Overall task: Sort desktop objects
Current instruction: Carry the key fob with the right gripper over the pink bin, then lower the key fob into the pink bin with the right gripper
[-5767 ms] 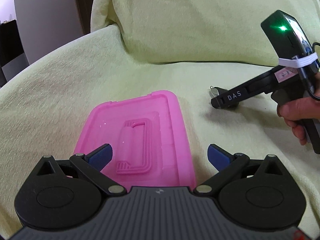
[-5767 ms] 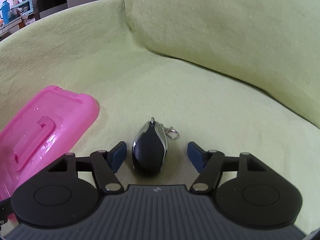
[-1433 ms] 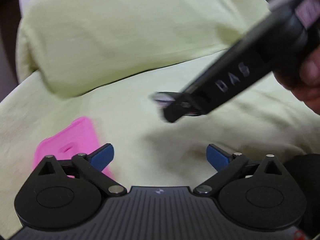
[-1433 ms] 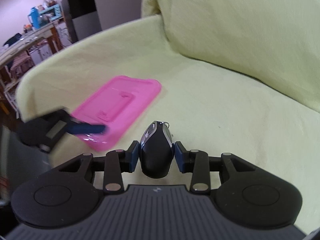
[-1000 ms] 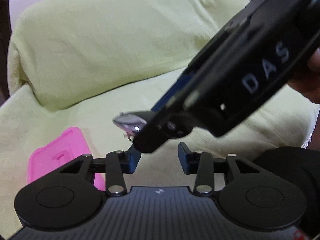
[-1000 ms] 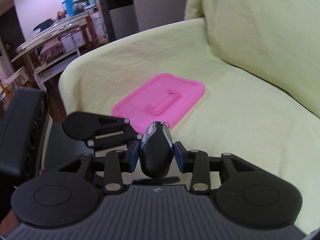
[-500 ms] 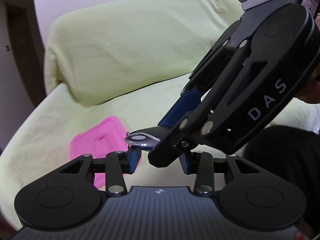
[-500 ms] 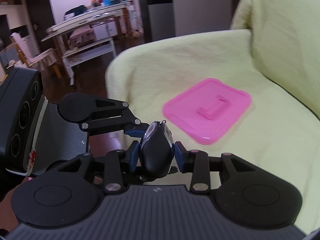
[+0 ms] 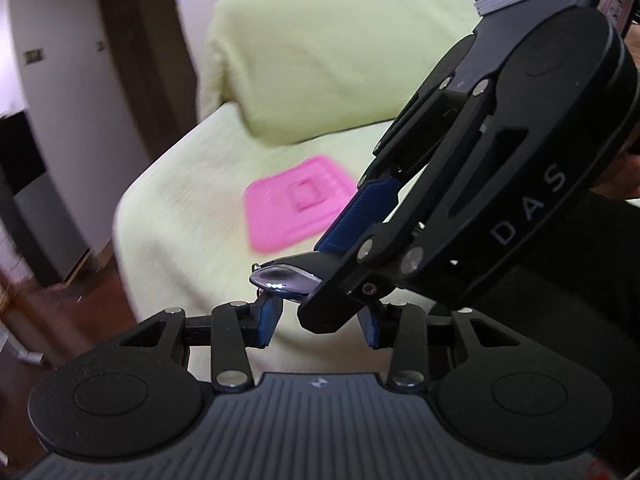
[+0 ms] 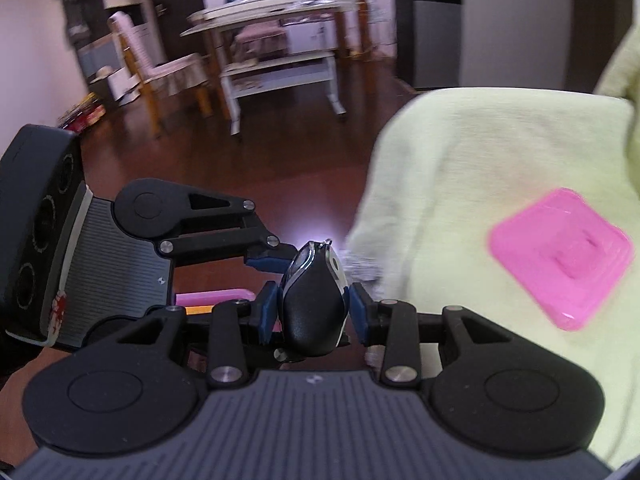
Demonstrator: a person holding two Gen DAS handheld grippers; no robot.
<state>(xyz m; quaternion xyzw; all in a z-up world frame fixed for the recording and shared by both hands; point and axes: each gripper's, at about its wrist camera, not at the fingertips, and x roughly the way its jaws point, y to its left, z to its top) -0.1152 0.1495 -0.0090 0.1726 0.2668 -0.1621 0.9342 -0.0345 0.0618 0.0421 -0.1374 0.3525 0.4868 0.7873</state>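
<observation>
A black key fob [image 10: 312, 308] with chrome trim is clamped between the blue pads of my right gripper [image 10: 312, 314], which is shut on it and held in the air off the sofa's edge. In the left wrist view the fob [image 9: 282, 278] pokes out of the right gripper [image 9: 324, 268] just above my left gripper [image 9: 319, 322]. The left jaws stand partly closed with a gap, gripping nothing. One left fingertip [image 10: 266, 259] sits beside the fob's tip. A pink lid [image 9: 298, 204] lies flat on the sofa seat [image 10: 460, 184].
The sofa wears a pale green cover [image 9: 320, 60]. Beyond its edge is dark wood floor [image 10: 248, 160], with a table [image 10: 280, 12] and chair [image 10: 156, 68] farther off. A pink edge [image 10: 216, 298] shows below the left gripper. A hand [image 9: 624, 168] holds the right gripper.
Both grippers have swung away from the sofa toward the floor side, so the pink lid now looks farther off. The right gripper keeps its hold on the fob, close over the left jaws.
</observation>
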